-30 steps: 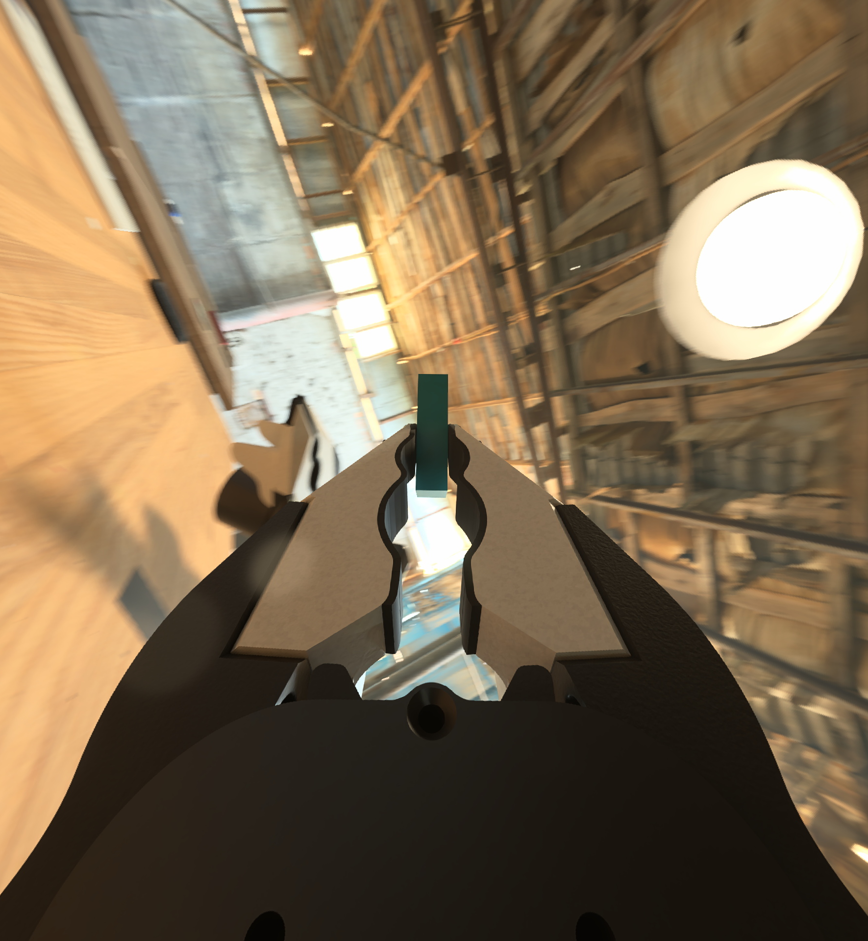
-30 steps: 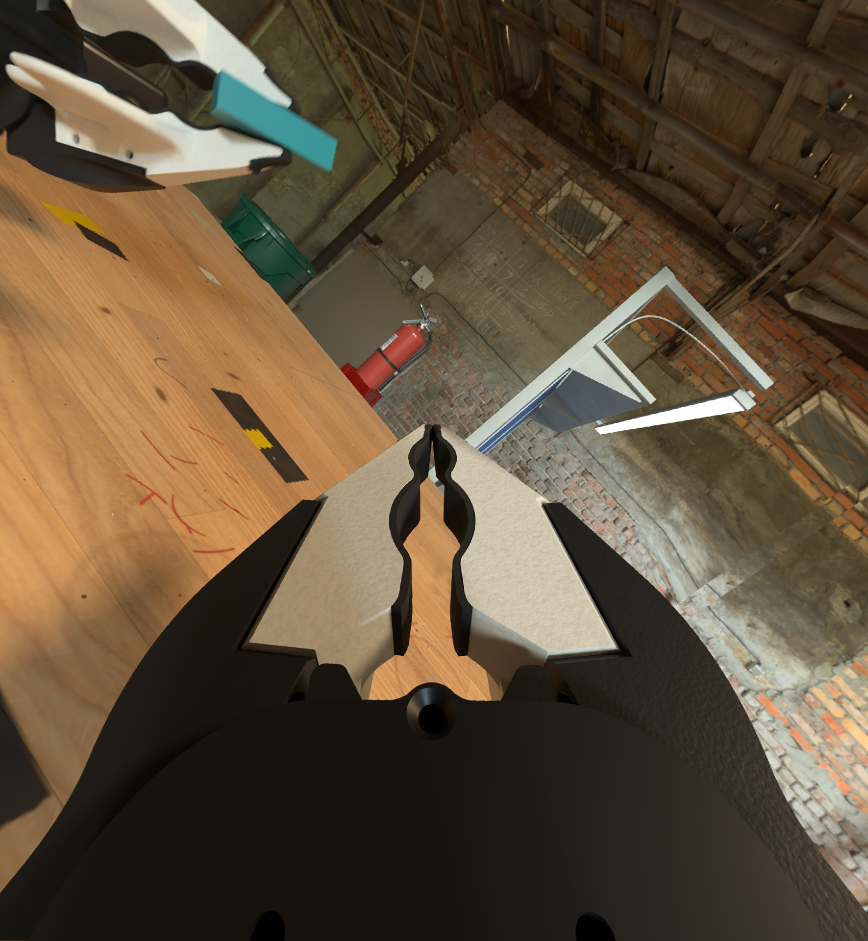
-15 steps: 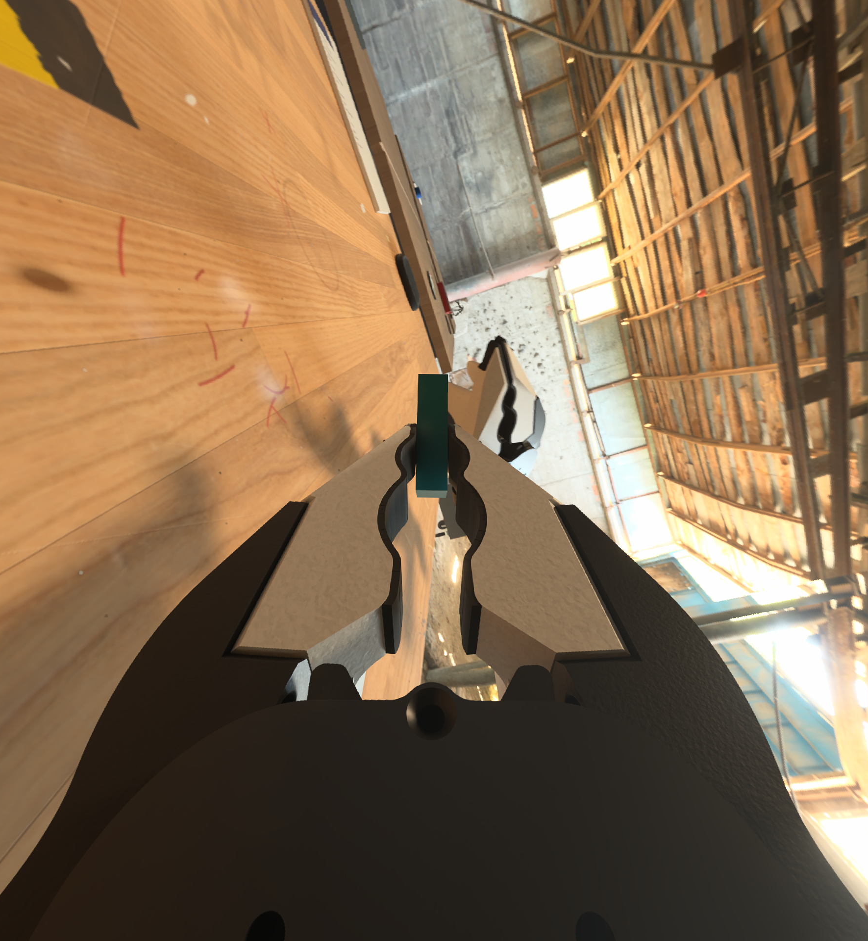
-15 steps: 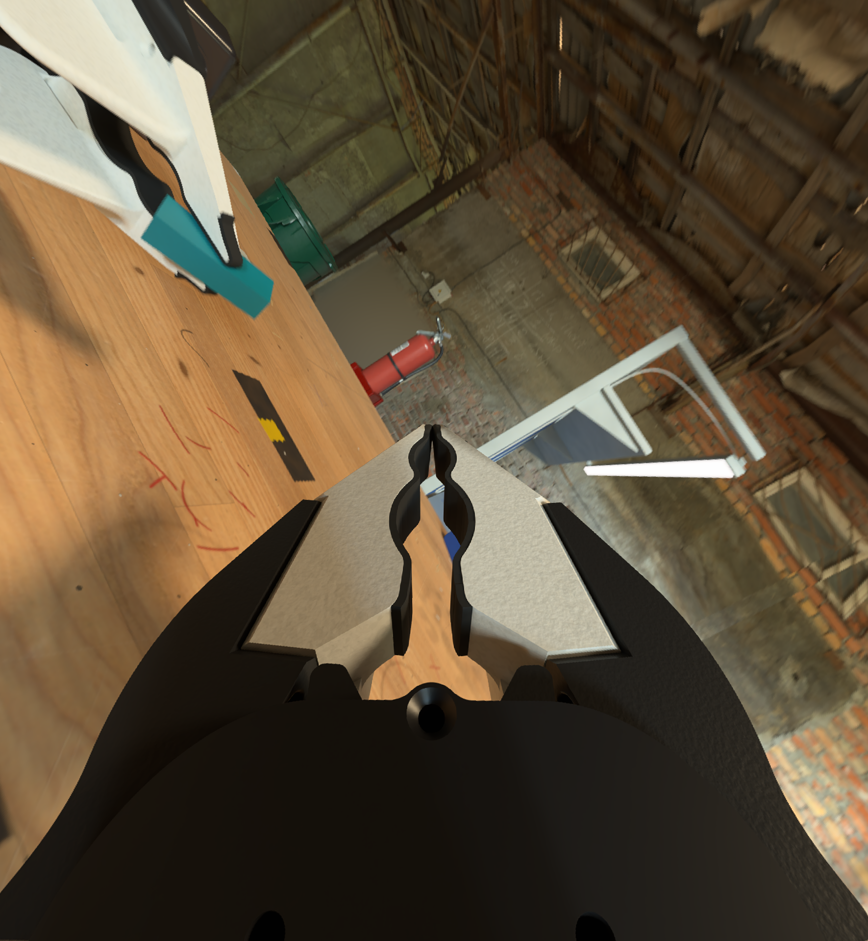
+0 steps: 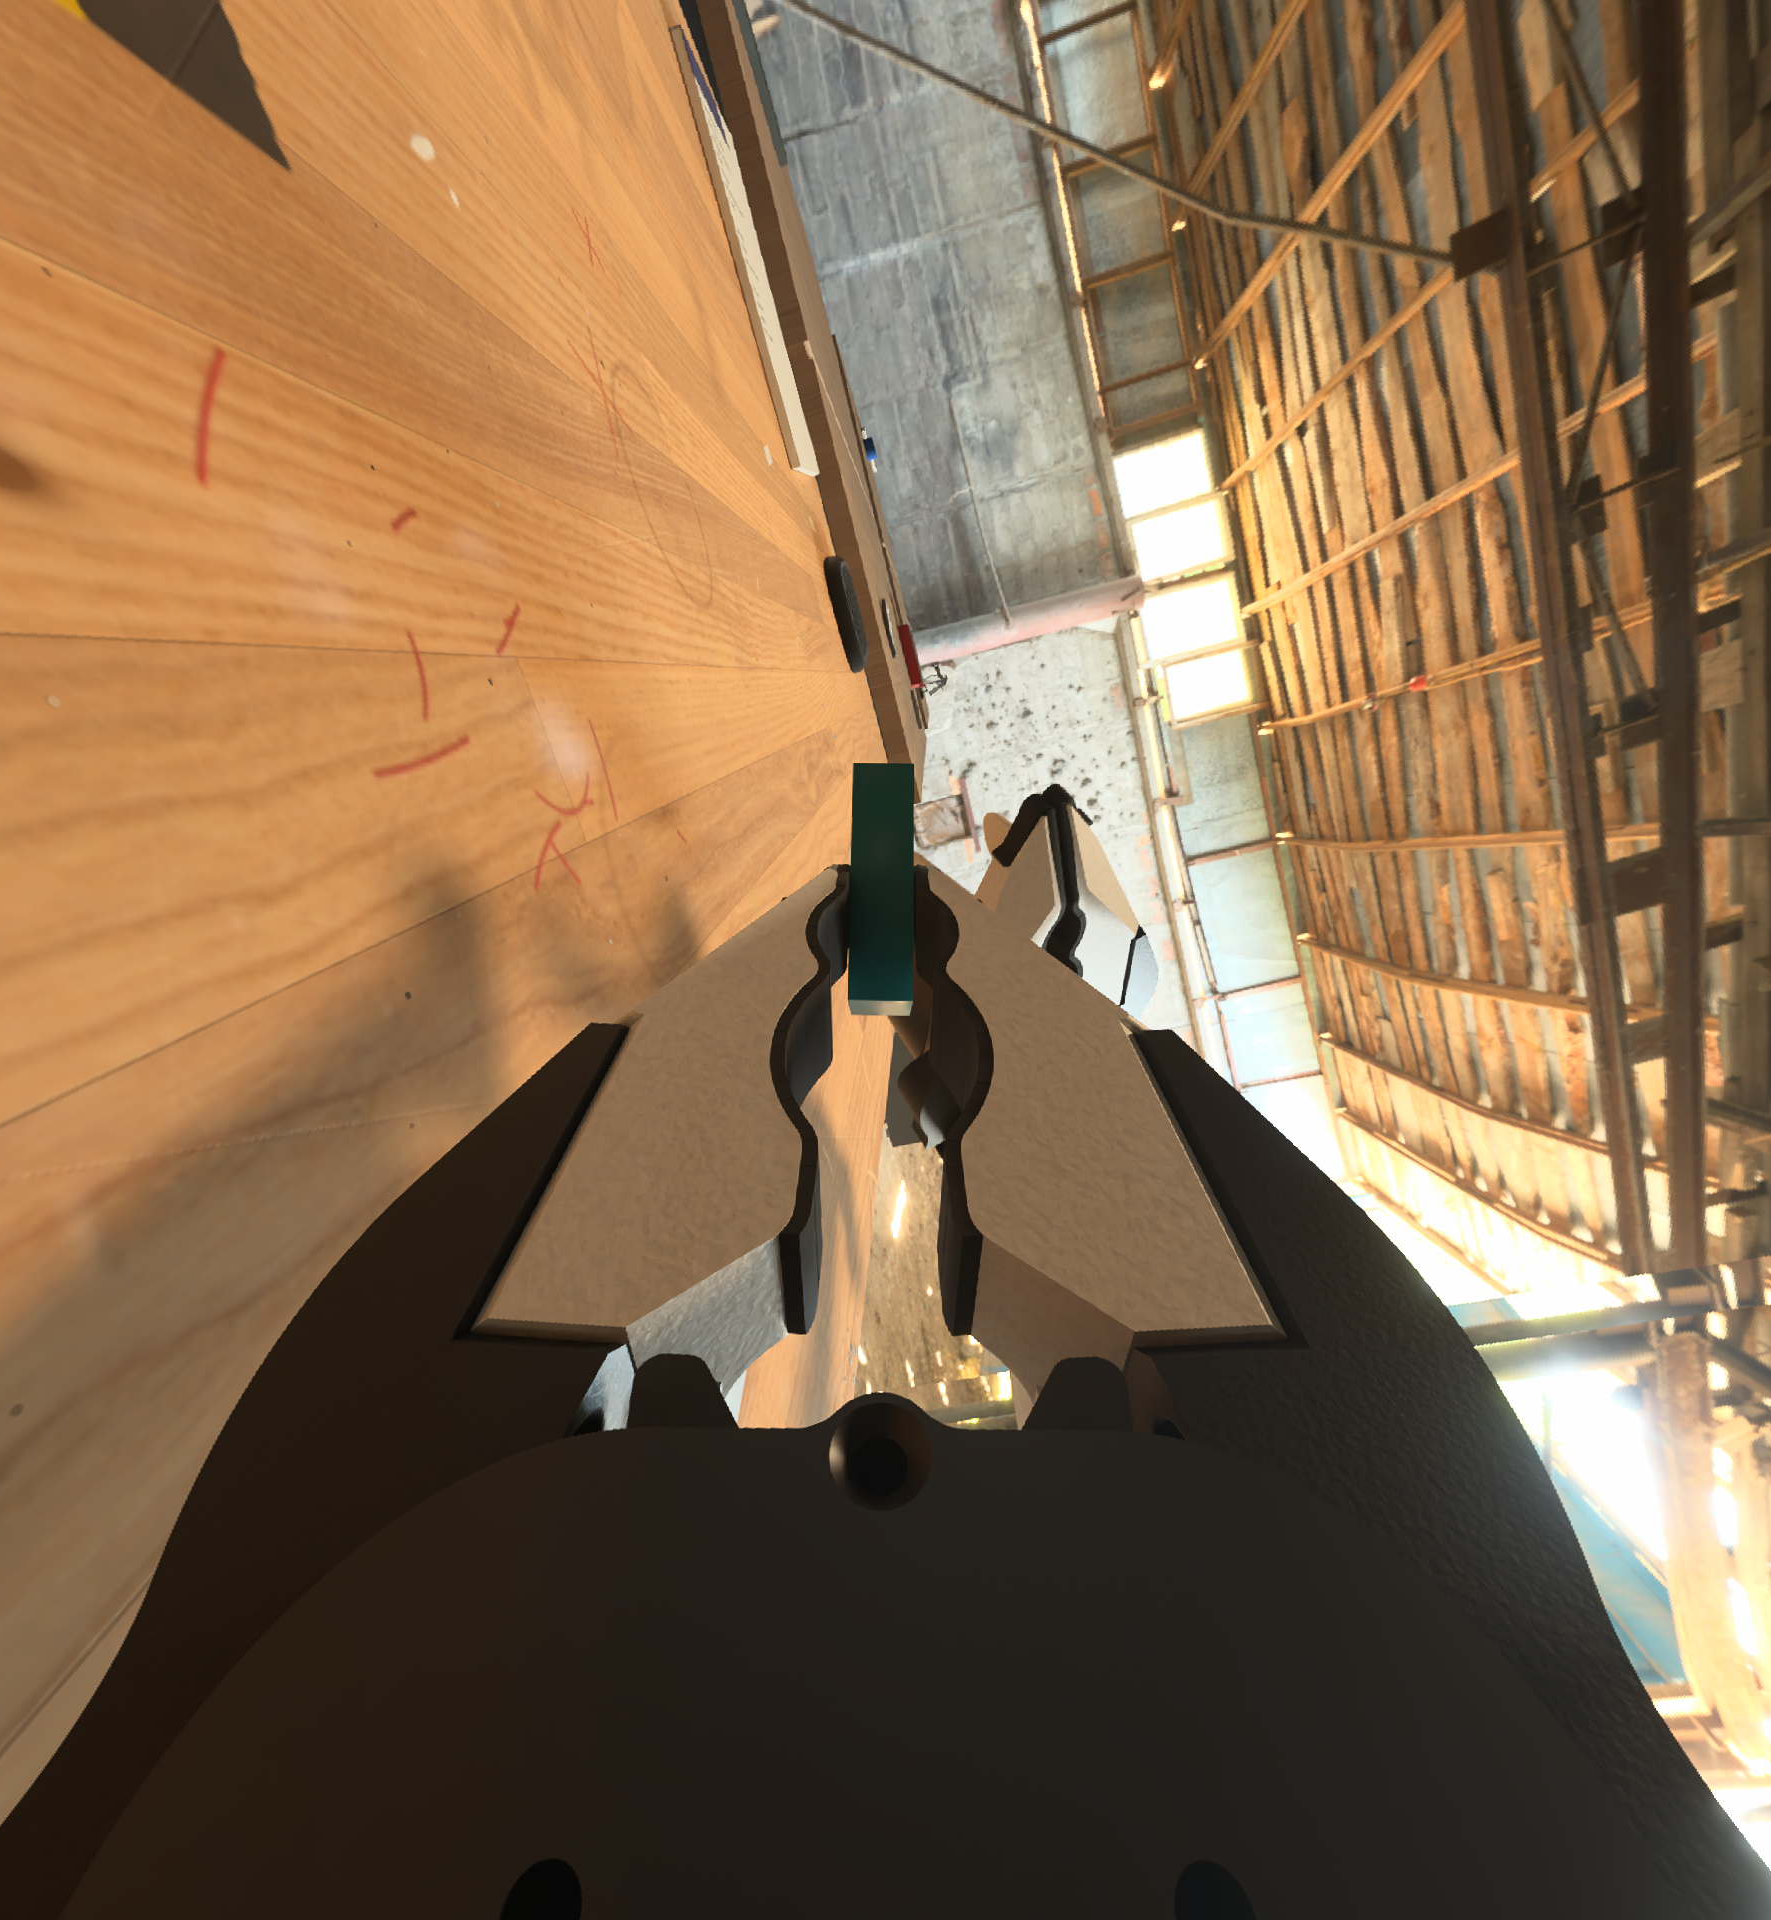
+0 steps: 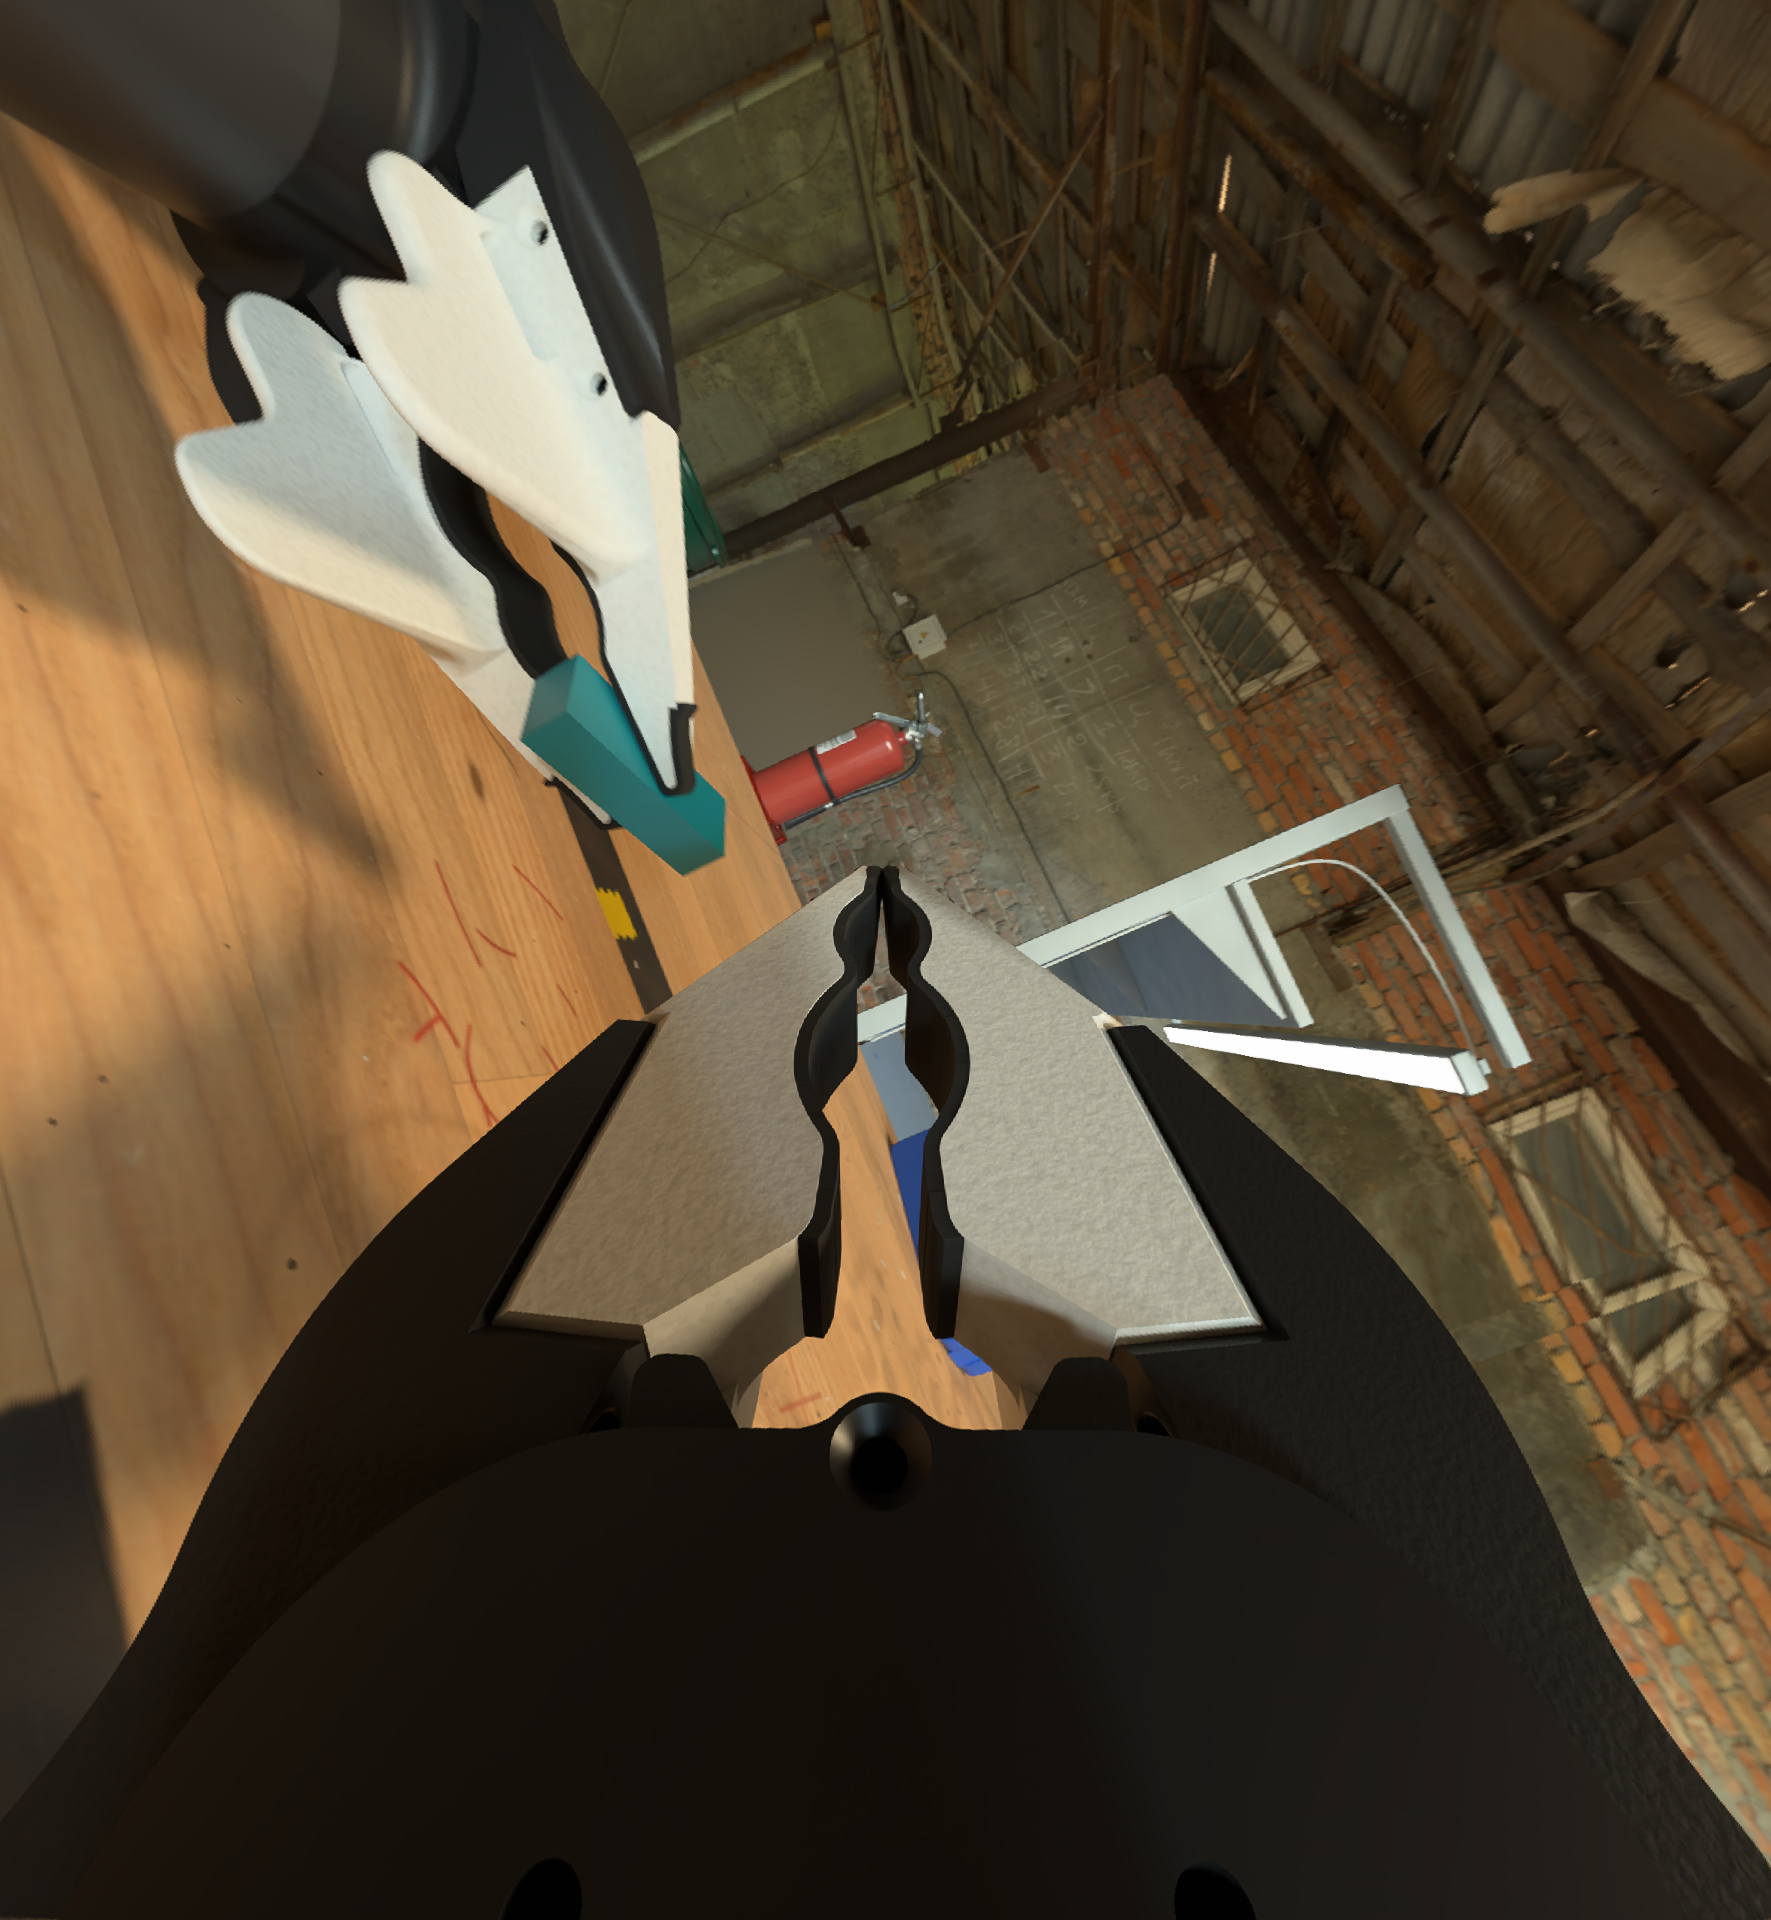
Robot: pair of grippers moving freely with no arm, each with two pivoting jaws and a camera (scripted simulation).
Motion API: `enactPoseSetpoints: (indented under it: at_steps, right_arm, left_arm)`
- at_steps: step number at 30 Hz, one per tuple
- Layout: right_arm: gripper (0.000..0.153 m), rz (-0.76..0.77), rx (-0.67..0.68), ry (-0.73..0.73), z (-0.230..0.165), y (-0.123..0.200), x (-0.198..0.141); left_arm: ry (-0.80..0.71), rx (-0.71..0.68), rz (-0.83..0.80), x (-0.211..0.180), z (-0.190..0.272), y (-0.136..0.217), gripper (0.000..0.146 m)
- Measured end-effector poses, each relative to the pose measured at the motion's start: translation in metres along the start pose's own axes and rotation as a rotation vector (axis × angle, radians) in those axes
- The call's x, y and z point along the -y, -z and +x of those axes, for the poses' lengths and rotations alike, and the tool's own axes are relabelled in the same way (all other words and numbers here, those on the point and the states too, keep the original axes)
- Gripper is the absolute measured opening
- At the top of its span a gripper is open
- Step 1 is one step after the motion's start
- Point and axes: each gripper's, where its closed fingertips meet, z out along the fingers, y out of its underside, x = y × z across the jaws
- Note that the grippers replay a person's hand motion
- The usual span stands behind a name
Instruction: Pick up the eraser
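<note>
The eraser [image 5: 881,894] is a flat teal block. My left gripper [image 5: 881,883] is shut on it at the fingertips and holds it clear above the wooden table [image 5: 289,727]. In the right wrist view the left gripper [image 6: 611,717] comes in from the upper left with the eraser [image 6: 621,764] sticking out of its tips. My right gripper [image 6: 881,883] is shut and empty, just right of and below the eraser. It also shows in the left wrist view [image 5: 1057,883], just beyond the eraser.
The table carries red pencil marks [image 5: 424,686], black and yellow tape patches [image 6: 616,914] and a dark round object [image 5: 848,623] near its far edge. A red fire extinguisher [image 6: 829,774] stands by the brick wall beyond the table.
The left gripper has swung down toward the table with the eraser and come closer to the right gripper. The right gripper has stayed shut and turned slightly.
</note>
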Motion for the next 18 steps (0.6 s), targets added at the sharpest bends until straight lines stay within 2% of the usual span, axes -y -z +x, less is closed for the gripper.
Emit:
enactPoseSetpoints:
  at_steps: [18]
  right_arm:
    - [0.000,-0.060,0.109,-0.010,-0.025,-0.012,-0.008]
  left_arm:
    - [-0.024,0.024,0.000,-0.004,-0.005,-0.003,0.011]
